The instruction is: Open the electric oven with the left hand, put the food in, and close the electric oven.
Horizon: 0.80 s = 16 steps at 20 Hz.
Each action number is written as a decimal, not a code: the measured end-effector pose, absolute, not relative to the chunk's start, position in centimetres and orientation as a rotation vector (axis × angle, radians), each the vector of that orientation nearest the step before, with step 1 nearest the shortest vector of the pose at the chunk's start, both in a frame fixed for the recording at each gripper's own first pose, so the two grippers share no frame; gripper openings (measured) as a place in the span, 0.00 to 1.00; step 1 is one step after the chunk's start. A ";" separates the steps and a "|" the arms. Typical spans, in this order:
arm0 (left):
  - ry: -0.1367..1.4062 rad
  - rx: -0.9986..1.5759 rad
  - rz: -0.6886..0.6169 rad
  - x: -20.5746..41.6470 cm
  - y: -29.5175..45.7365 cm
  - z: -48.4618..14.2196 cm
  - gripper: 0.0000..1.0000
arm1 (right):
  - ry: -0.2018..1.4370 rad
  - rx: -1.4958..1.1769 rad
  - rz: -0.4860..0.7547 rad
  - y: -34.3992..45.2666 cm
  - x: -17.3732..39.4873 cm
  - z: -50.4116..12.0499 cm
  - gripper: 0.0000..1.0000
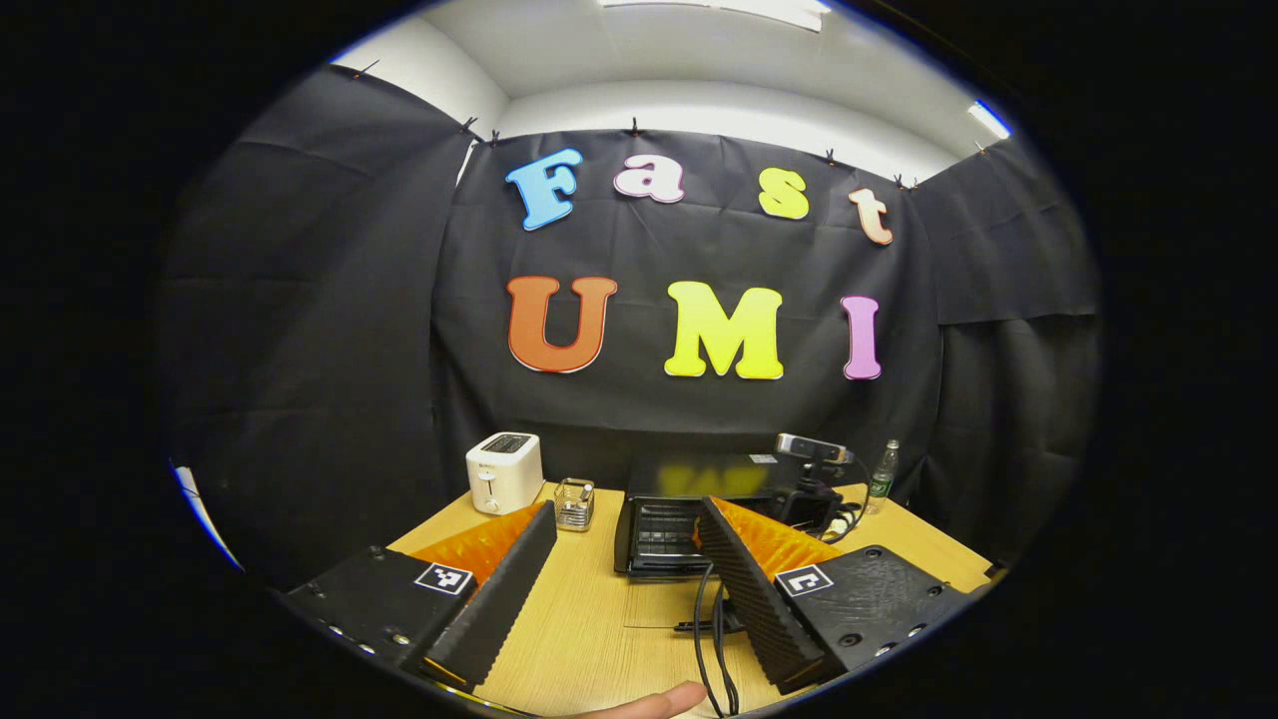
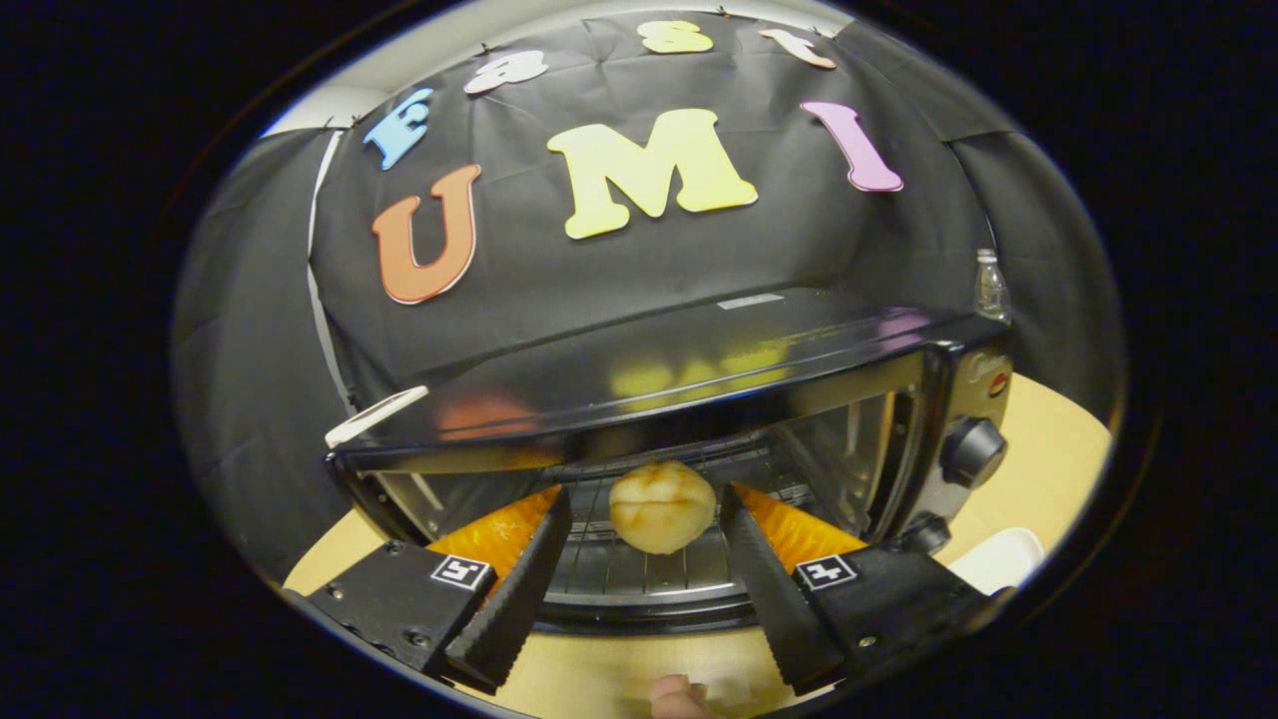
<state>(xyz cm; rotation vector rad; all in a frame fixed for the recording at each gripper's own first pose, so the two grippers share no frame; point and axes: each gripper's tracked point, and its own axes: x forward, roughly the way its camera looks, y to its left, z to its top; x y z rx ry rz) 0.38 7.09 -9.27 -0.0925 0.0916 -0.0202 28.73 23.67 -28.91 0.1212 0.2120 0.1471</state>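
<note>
The black electric oven fills the right gripper view, with its door down and open. A round pale bun rests on the wire rack inside. My right gripper is open at the oven mouth, one finger on each side of the bun, neither pressing on it. In the left gripper view the oven stands farther off at the back of the wooden table. My left gripper is open above the table and holds nothing.
A white toaster and a small glass jar stand left of the oven. A camera on a stand and a bottle are to its right. Black cables trail over the table. A white dish lies beside the oven's knobs.
</note>
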 end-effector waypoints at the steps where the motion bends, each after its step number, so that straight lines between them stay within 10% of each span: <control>1: 0.104 -0.106 -0.022 0.4 6.9 -9.7 0.94 | 0.224 0.109 0.157 23.1 27.8 -28.9 0.94; 16: 0.336 -0.052 -0.146 4.4 -0.5 -21.2 0.94 | 0.063 0.054 0.126 8.2 11.8 -12.8 0.94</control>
